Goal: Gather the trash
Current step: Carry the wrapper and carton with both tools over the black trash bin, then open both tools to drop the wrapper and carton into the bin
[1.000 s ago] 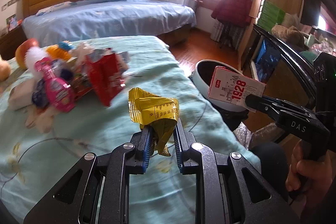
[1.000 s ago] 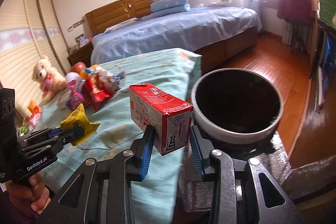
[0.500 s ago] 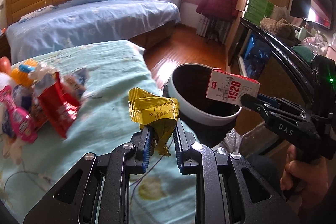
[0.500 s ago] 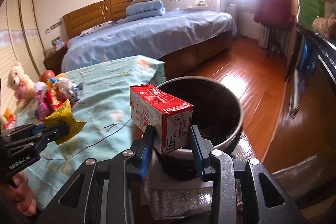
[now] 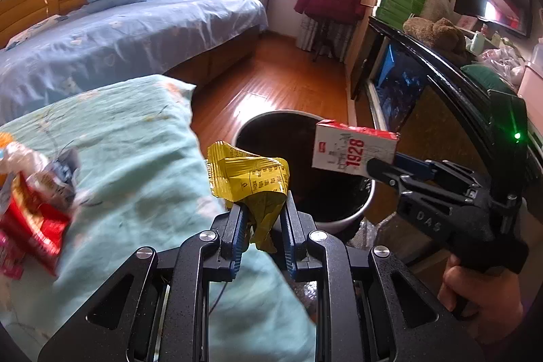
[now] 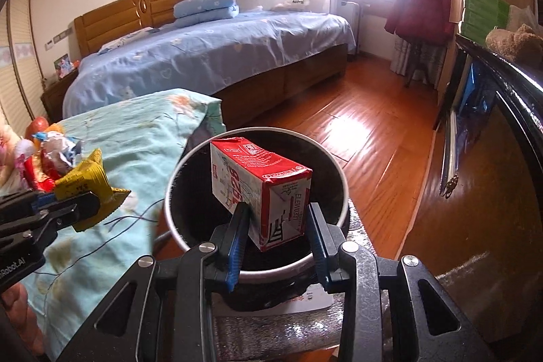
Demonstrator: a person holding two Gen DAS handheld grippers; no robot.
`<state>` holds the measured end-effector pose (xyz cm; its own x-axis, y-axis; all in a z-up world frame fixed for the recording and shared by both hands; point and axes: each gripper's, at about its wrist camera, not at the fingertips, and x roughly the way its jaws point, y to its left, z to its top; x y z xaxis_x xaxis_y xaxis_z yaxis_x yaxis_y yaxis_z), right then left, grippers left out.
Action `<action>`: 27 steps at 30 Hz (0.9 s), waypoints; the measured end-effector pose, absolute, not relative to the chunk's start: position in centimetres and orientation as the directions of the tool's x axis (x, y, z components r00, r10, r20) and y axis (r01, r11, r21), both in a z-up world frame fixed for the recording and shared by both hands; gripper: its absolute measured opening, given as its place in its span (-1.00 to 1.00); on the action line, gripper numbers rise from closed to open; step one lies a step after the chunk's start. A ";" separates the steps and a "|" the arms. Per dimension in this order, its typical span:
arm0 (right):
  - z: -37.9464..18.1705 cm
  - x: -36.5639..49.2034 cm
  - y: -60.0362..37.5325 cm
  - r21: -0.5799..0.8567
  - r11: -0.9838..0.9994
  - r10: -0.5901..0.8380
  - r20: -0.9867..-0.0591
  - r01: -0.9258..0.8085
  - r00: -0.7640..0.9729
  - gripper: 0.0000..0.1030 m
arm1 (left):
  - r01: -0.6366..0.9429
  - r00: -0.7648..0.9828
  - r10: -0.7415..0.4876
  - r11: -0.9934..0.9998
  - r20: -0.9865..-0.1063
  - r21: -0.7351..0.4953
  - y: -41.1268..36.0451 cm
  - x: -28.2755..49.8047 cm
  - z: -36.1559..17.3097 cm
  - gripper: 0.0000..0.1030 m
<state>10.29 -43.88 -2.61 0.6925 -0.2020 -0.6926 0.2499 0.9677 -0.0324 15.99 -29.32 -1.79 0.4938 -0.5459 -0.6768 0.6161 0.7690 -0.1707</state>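
Both loads are swinging off the bed toward the bin (image 6: 258,138): our right gripper (image 6: 276,226) is clamping the red carton (image 6: 261,182) over its mouth, our left gripper (image 5: 263,223) pinching the yellow wrapper (image 5: 251,175) beside its rim. We are centring each before releasing.

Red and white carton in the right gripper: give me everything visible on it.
The red and white carton is a small rectangular paperboard box, white sides with red top and edge bands, "1928" printed in red on one face. Its torn or folded top flap looks opened, so likely empty. It sits tilted, clamped at its lower end between the blue pads of the right gripper, nothing else touching it. It hangs over the mouth of the round dark bin with a pale rim, not yet released.
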 end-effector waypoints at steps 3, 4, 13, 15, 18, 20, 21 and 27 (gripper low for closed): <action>-2.7 10.7 -44.5 -0.036 0.966 -0.208 -0.697 0.256 0.686 -0.32 | 0.628 0.483 -0.546 0.761 -0.685 -0.164 -30.7 16.6 -1.9 -0.65; -2.7 10.9 -44.6 -0.037 0.966 -0.209 -0.698 0.258 0.685 -0.32 | 0.631 0.478 -0.548 0.758 -0.687 -0.165 -30.9 16.7 -2.0 -0.65; -3.0 11.9 -46.0 -0.032 0.962 -0.211 -0.712 0.269 0.669 -0.32 | 0.642 0.443 -0.550 0.746 -0.708 -0.177 -33.0 18.0 -2.7 -0.65; -3.2 12.0 -46.3 -0.026 0.962 -0.207 -0.716 0.271 0.666 -0.32 | 0.640 0.435 -0.549 0.746 -0.714 -0.184 -33.3 18.3 -3.0 -0.65; -3.4 12.2 -46.8 -0.012 0.962 -0.197 -0.724 0.274 0.661 -0.32 | 0.640 0.422 -0.547 0.744 -0.723 -0.190 -34.0 18.6 -3.3 -0.65; -3.6 12.3 -47.1 -0.002 0.961 -0.191 -0.728 0.276 0.658 -0.32 | 0.642 0.417 -0.545 0.743 -0.727 -0.188 -34.3 18.8 -3.4 -0.64; -3.6 12.4 -47.2 0.002 0.961 -0.189 -0.730 0.278 0.657 -0.32 | 0.643 0.415 -0.544 0.743 -0.730 -0.188 -34.5 18.9 -3.5 -0.63; -3.5 12.8 -47.5 0.010 0.961 -0.180 -0.732 0.275 0.657 -0.33 | 0.640 0.411 -0.540 0.745 -0.735 -0.190 -34.9 19.4 -3.8 -0.59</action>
<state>12.83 -47.46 -3.53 0.6567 -0.1803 -0.7323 0.2754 0.9613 0.0103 19.37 -34.90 -3.79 0.4105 -0.5399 -0.7348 0.6397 0.7448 -0.1898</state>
